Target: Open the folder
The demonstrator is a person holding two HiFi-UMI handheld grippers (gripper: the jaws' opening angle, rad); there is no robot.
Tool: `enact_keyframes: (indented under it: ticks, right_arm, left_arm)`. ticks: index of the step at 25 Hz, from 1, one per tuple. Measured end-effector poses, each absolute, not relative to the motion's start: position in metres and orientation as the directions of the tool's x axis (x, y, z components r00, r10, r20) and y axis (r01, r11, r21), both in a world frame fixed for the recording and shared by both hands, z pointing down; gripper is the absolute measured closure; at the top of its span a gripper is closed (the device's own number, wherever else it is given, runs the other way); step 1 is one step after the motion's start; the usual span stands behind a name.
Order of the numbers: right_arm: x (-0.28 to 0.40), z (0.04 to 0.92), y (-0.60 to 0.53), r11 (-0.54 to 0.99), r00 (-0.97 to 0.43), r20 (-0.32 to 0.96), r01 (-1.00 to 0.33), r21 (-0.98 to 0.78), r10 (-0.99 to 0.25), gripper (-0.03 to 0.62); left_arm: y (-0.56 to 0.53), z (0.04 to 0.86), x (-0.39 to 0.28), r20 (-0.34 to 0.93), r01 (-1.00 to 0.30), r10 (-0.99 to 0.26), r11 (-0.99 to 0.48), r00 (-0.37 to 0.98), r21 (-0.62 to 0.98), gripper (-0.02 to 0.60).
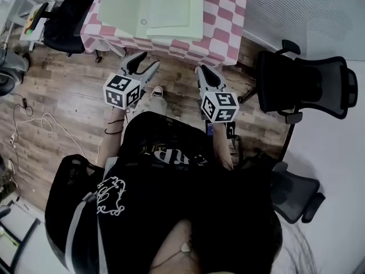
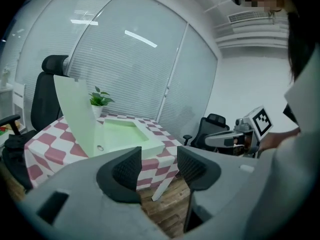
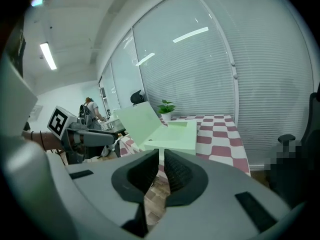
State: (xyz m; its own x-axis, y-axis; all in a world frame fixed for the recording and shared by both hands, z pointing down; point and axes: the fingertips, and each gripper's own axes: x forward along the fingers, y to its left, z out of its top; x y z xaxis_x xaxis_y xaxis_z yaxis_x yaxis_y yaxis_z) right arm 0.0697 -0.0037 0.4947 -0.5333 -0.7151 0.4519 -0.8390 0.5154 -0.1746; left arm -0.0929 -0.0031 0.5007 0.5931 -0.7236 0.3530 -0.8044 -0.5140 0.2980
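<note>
The pale green folder (image 1: 151, 7) lies open on the pink-and-white checkered table (image 1: 228, 27). In the left gripper view the folder's (image 2: 120, 134) cover stands tilted up at its left side, and in the right gripper view the folder (image 3: 170, 134) shows the same raised cover. Both grippers hang over the wooden floor, short of the table's near edge and clear of the folder. My left gripper (image 1: 144, 61) (image 2: 159, 171) is open with nothing between its jaws. My right gripper (image 1: 203, 71) (image 3: 161, 171) is shut and empty.
A black office chair (image 1: 302, 84) stands right of the table and another (image 1: 68, 21) at its left. A small potted plant (image 2: 100, 100) sits at the table's far side by the blinds. Cables (image 1: 34, 124) trail on the floor at left. A person (image 3: 91, 109) stands far off.
</note>
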Motion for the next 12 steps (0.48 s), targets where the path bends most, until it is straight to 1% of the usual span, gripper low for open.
enact_keyframes:
  ticks: [5, 12]
  right_arm:
    - [0.097, 0.482, 0.037, 0.559, -0.569, 0.415, -0.814, -0.158, -0.711, 0.557]
    - [0.128, 0.485, 0.105, 0.628, -0.625, 0.414, -0.764, -0.15, -0.662, 0.557]
  left_arm:
    - [0.041, 0.48, -0.049, 0.308, -0.799, -0.739, -0.529, 0.599, 0.286, 0.357]
    - [0.113, 0.477, 0.005, 0.288, -0.81, -0.761, -0.506, 0.581, 0.297, 0.357]
